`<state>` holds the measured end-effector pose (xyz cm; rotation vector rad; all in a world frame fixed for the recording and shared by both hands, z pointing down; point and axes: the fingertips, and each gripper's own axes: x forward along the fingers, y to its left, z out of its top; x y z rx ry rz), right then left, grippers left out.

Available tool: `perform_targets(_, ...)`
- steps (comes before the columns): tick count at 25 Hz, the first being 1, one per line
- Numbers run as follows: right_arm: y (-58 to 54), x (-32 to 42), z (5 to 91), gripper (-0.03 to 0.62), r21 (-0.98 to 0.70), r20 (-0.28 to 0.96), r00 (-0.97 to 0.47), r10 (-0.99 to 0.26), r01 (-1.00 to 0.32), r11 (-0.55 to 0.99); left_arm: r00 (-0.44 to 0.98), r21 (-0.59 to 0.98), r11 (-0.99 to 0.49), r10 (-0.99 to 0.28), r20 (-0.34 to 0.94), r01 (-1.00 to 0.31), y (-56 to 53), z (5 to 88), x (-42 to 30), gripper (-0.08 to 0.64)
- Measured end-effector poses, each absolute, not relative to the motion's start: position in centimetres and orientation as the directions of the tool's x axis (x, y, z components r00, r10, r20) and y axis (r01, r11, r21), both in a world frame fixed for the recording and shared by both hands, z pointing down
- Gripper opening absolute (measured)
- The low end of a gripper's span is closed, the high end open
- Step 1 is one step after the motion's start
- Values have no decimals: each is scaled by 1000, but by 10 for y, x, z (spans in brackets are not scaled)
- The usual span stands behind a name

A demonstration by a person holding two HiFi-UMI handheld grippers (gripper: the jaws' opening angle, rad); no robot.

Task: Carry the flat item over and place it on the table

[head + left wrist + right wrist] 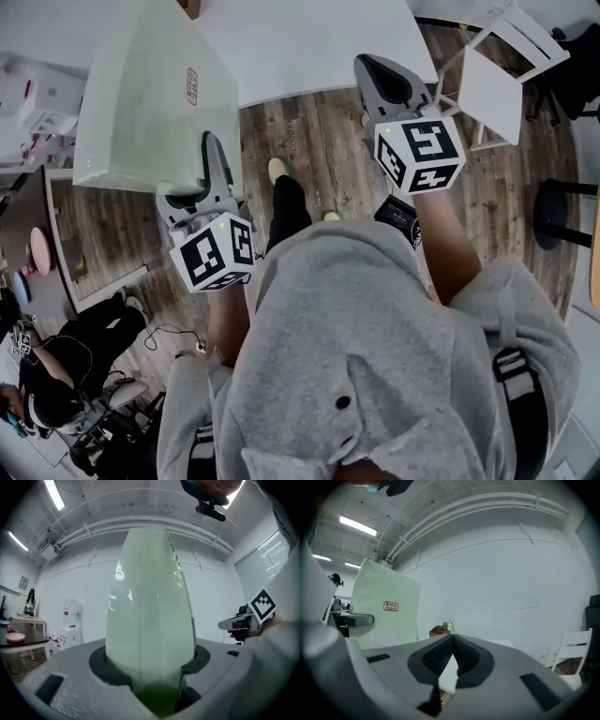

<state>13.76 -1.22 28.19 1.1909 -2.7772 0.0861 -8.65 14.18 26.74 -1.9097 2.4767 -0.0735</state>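
The flat item is a large pale green panel [150, 94] with a small red label, held up over the floor at the left of the head view. My left gripper [213, 150] is shut on the panel's near edge. In the left gripper view the panel [150, 606] stands edge-on between the jaws of the left gripper [151, 670]. My right gripper [367, 67] is shut with nothing in it, and its tips touch in its own view [452, 638]. It points toward the white table [309, 42] ahead. The right gripper view also has the panel [384, 606] at its left.
A white chair [497, 84] stands right of the table, with a black stool [564, 211] further right. A wooden box with a small plant [443, 630] sits on the table. A dark side table [33, 234] and a seated person [66, 366] are at the left. The floor is wood.
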Motion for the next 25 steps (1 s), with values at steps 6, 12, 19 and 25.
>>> perform_targets(6,-48,96,279,26,15,146,-678,-721,-727,687,-244,-21,244,-970,14,-970,101,266,-130,265)
perform_targets(12,-90,67,277,26,30,177,-667,-724,-731,682,-235,-7,235,-971,29,-972,54,265,-160,265)
perform_targets(19,-122,42,279,26,24,195,-653,-732,-743,669,-212,-7,212,-976,47,-977,17,265,-184,265)
perform_targets(25,-148,14,277,26,35,209,-636,-743,-754,656,-181,2,181,-982,57,-983,-14,269,-213,265)
